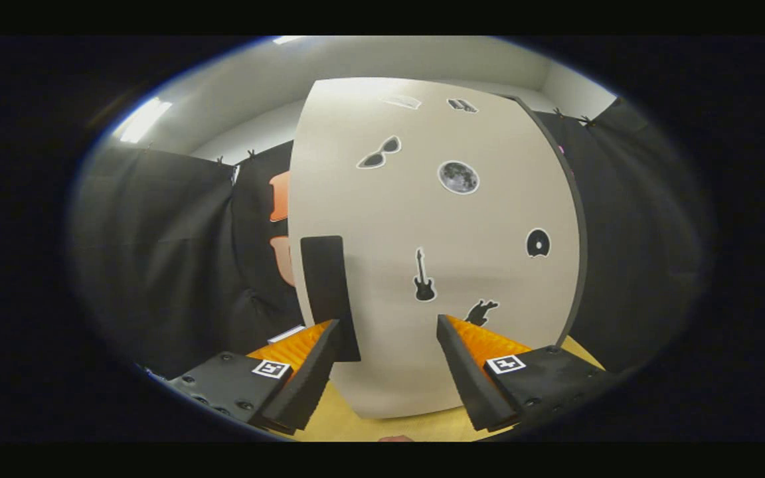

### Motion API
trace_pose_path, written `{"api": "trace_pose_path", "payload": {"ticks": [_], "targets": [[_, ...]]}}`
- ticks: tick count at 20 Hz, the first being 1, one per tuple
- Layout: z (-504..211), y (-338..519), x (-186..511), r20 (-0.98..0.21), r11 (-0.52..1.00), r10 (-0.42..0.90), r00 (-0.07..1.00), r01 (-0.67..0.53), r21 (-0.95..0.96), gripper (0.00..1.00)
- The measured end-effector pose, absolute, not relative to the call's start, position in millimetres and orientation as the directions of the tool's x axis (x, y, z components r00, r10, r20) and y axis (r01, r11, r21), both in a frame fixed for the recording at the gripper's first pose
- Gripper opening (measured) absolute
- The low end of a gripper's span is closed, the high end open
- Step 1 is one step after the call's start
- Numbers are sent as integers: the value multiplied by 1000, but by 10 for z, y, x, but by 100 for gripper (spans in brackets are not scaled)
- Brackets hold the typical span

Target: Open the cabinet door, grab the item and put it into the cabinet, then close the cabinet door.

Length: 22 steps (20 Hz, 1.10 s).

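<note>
The claw [388, 325] is wide open and holds nothing. Just ahead of its fingers, in the centre of the frame, stands the pale cabinet door [435, 219], closed, with dark stickers on it. Its black handle [327, 285] is at the door's left edge, beside the left finger [309, 372]. A yellow surface [356, 425] lies below.

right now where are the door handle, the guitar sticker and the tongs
handle [326, 292]: gripper view, middle of the dark vertical strip at the door's left edge
guitar sticker [424, 277]: gripper view, on its neck just above the body
tongs [388, 326]: gripper view, midway between the open fingertips, ahead of the door
</note>
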<state>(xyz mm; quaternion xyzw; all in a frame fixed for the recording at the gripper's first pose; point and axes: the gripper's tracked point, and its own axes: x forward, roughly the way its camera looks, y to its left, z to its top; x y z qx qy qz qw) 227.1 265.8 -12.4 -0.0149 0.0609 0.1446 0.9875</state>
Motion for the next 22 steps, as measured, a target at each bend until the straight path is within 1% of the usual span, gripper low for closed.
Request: {"api": "trace_pose_path", "payload": {"ticks": [12, 22], "targets": [[-193, 2784, 2558, -125, 954, 287, 950, -295, -54, 92], [-154, 2844, 2587, -126, 955, 285, 950, -293, -52, 92]]}}
